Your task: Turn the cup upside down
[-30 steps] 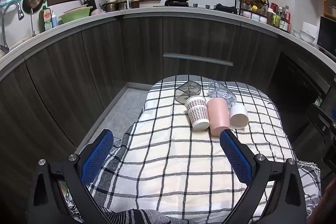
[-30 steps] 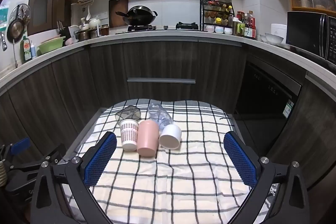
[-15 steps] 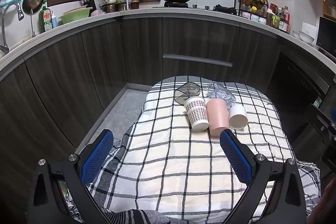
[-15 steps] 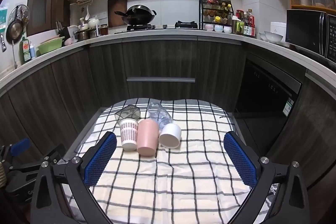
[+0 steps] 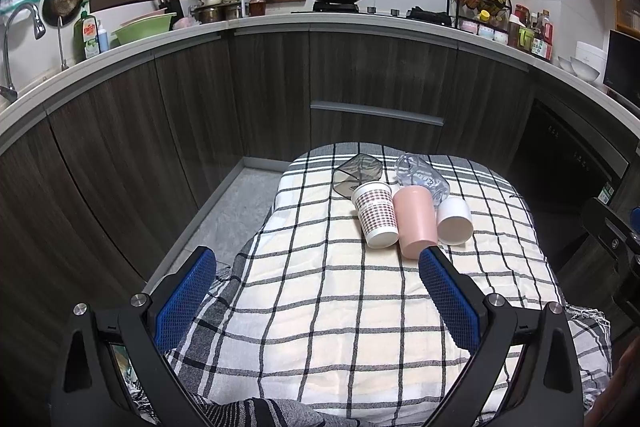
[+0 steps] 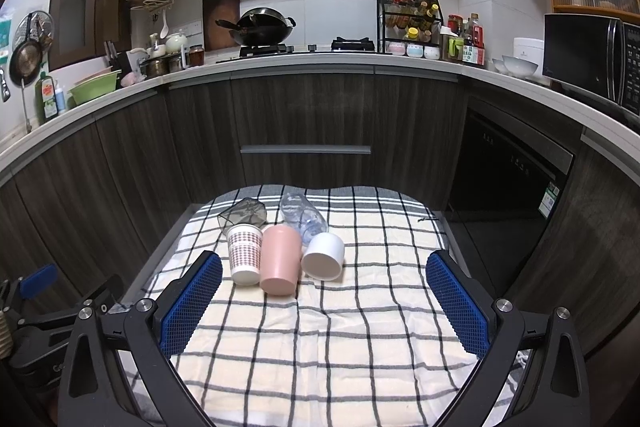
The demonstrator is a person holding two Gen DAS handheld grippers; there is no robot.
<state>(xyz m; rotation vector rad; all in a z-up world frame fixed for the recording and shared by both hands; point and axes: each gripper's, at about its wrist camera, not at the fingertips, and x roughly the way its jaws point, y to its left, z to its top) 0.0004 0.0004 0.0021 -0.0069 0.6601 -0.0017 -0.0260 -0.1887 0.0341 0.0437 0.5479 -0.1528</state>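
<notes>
Nothing had yet been flipped: the patterned paper cup [image 6: 243, 254], pink cup [image 6: 280, 259] and white cup [image 6: 323, 256] lay on their sides, touching, on the checked cloth [image 6: 320, 347] covering the worktop, while the left claw [image 5: 316, 293] and right claw [image 6: 324, 297] hovered spread, gripping nothing.

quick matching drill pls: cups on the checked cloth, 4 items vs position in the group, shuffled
Items:
1. patterned paper cup
2. pink cup
3. white cup
4. dark tinted cup

Positions, seen from the right wrist view:
A. right end of the front row, lying on its side
B. behind the front row, at the far left
C. middle of the front row
D. left end of the front row

Pairs: 1-D, 2-C, 3-A, 4-B

Both grippers, left and right, are open, short of the cups and holding nothing.
</notes>
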